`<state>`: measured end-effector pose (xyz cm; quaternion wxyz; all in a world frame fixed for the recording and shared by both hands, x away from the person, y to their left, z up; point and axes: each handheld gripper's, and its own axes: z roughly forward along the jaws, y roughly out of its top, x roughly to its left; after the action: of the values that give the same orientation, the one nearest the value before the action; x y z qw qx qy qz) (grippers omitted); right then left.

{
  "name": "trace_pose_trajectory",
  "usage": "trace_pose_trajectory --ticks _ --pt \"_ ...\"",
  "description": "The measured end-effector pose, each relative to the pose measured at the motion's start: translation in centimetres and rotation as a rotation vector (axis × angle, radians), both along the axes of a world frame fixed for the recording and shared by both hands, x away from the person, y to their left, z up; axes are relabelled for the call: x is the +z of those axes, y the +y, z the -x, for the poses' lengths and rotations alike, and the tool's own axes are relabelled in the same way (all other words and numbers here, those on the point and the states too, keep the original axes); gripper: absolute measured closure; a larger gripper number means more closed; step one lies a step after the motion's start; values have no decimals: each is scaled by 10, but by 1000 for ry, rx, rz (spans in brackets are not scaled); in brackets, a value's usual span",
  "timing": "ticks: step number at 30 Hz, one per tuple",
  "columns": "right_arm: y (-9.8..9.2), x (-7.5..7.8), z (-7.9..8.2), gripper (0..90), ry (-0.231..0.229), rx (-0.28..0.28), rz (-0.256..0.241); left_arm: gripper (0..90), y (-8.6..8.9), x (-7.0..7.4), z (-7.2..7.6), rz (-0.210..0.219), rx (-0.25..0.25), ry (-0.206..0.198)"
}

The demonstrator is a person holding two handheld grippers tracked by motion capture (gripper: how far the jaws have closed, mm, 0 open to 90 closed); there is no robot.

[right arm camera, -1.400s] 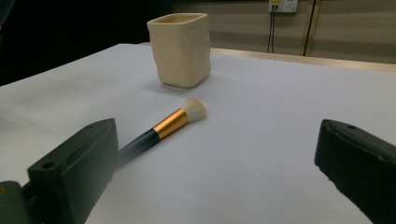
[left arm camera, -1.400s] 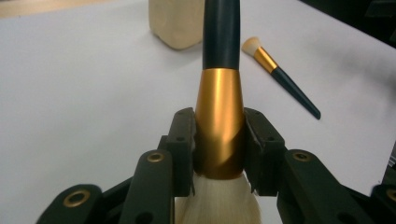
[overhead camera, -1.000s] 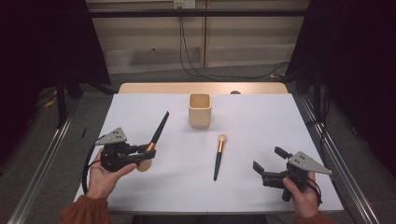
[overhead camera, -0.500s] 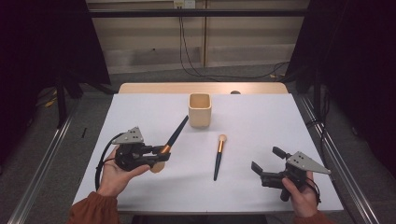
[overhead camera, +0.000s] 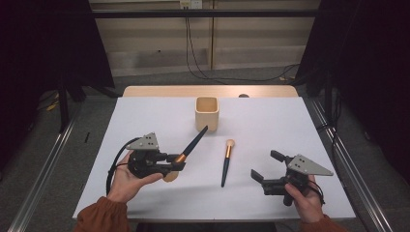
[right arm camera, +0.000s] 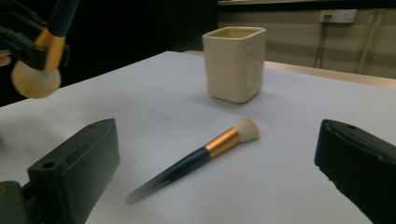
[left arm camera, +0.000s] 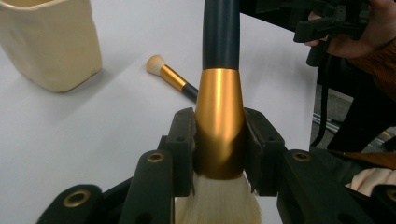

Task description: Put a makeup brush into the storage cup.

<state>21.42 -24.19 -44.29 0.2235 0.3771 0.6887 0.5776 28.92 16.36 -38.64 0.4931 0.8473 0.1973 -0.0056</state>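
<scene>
My left gripper [overhead camera: 180,162] is shut on the gold ferrule of a large makeup brush [overhead camera: 192,145], its dark handle slanting up toward the cream cup [overhead camera: 207,113] and its pale bristles hanging below the jaws. The left gripper view has the ferrule [left arm camera: 219,126] clamped between both pads, with bristles underneath. A smaller brush [overhead camera: 226,155] lies flat at the table's middle, bristle end toward the cup; it also lies in front of my right gripper [right arm camera: 224,172]. My right gripper [overhead camera: 265,167] is open at the front right, nothing between its jaws.
The white table top [overhead camera: 270,121] ends in a wooden strip at the far edge. Cables hang down the back wall. Metal rails run along the floor on both sides. The cup [right arm camera: 235,63] stands upright beyond the small brush [right arm camera: 196,158].
My left gripper has carried the large brush to the right and toward the cup, with the handle tip now near the cup's front. The right gripper has stayed in place.
</scene>
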Motion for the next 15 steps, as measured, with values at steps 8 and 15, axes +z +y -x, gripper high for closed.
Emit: trace_pose_trajectory --ticks 8,15 --pt "10 6 -5 0 1 81 -5 669 -12 1 -1 -24 -38 13" --pt "17 14 -11 0 13 144 -3 669 -25 5 -3 -41 -94 30"
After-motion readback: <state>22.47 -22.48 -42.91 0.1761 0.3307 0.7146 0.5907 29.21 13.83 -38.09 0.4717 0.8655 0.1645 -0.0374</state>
